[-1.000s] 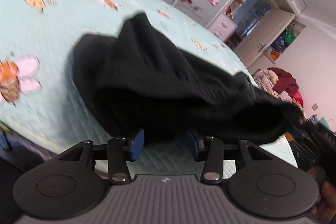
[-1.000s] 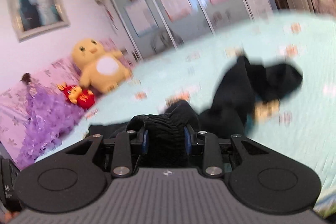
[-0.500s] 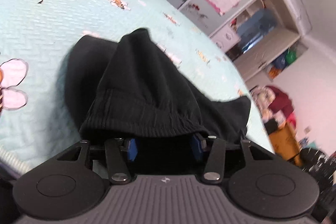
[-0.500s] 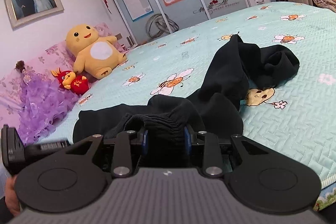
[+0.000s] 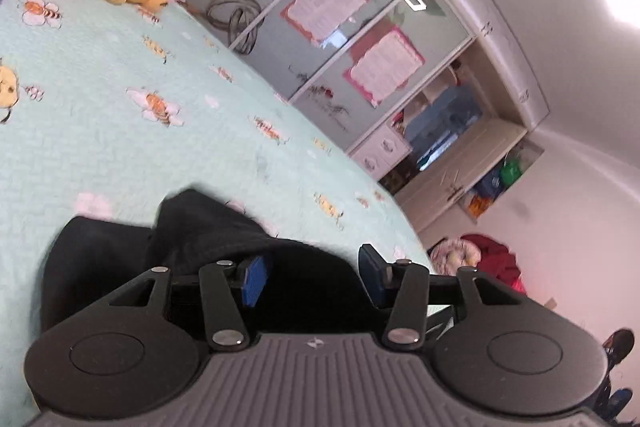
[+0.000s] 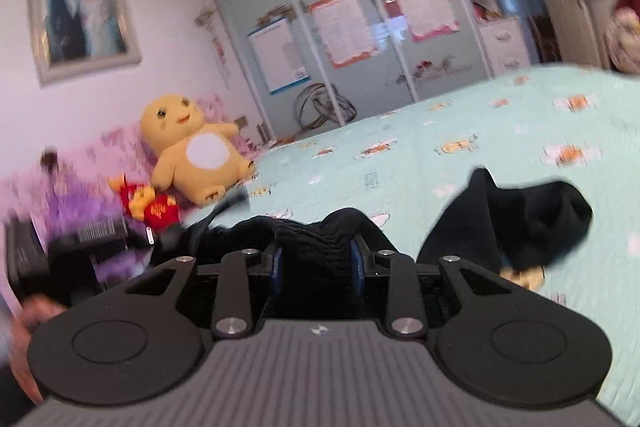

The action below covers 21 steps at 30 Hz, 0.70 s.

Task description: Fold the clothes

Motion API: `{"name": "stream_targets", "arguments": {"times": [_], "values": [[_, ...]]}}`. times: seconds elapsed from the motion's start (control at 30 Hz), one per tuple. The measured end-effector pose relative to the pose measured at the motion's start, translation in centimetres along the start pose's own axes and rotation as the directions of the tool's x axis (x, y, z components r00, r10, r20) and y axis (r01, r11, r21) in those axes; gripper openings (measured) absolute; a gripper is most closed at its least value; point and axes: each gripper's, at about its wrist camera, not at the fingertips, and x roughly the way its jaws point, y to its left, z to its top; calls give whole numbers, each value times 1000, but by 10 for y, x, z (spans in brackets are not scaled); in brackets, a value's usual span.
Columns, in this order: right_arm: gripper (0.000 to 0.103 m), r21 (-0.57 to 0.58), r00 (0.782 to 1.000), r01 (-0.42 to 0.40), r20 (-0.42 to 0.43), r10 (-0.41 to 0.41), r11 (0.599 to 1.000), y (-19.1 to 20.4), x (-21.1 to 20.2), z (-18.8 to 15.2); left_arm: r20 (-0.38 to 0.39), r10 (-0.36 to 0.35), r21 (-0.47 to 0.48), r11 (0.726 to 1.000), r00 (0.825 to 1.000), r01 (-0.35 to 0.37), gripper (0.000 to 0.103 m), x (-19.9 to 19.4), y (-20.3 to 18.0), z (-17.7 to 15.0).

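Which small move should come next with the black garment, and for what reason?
Probably close the left hand-held gripper on the black garment. Its fingers stand apart with the cloth between them, while the right hand-held gripper already pinches a ribbed edge. Both ends must be held before lifting it off the bedspread.

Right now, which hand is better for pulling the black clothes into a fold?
The right gripper, probably. Its jaws are shut on a bunch of the black garment, so it can pull. The left gripper has open jaws with nothing pinched; the cloth just lies under it.
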Motion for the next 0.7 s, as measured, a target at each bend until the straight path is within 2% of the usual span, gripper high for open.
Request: {"name": "stream_targets", "arguments": {"times": [0.07, 0.13, 0.17, 0.23, 0.3, 0.4, 0.53, 0.63, 0.7], "values": [[32, 56, 1000, 0, 5, -1, 998, -3, 3, 6, 17, -10, 14, 1000, 1000, 10, 53, 3, -9, 6], [32, 10, 1000, 24, 14, -25, 1000, 0, 8, 5, -10, 18, 42, 999, 1000, -17, 53, 10, -8, -5], [32, -18, 999, 37, -24, -38, 999, 0, 18, 3, -24, 25, 40, 999, 999, -24, 53, 10, -3, -12], [32, 33, 996, 54, -79, -51, 998, -9, 31, 1, -56, 30, 19, 999, 998, -29, 53, 9, 13, -28], [32, 91, 997, 33, -66, -28, 995, -16, 30, 0, -85, 32, -8, 999, 996, -33, 53, 12, 26, -38], [32, 102, 998, 4, -68, 3, 995, -14, 30, -2, -121, 39, -60, 997, 992, -47, 53, 16, 37, -41], [32, 102, 997, -15, -70, 22, 995, -10, 29, -5, -145, 20, -52, 998, 989, -28, 53, 25, 34, -43], [32, 106, 998, -30, -50, 36, 994, -8, 20, -3, -106, 9, -67, 998, 994, -16, 53, 22, 32, -34], [32, 104, 999, -49, -11, 50, 993, -10, 8, -1, -56, -32, -83, 996, 998, 28, 52, 11, 29, -26]]}}
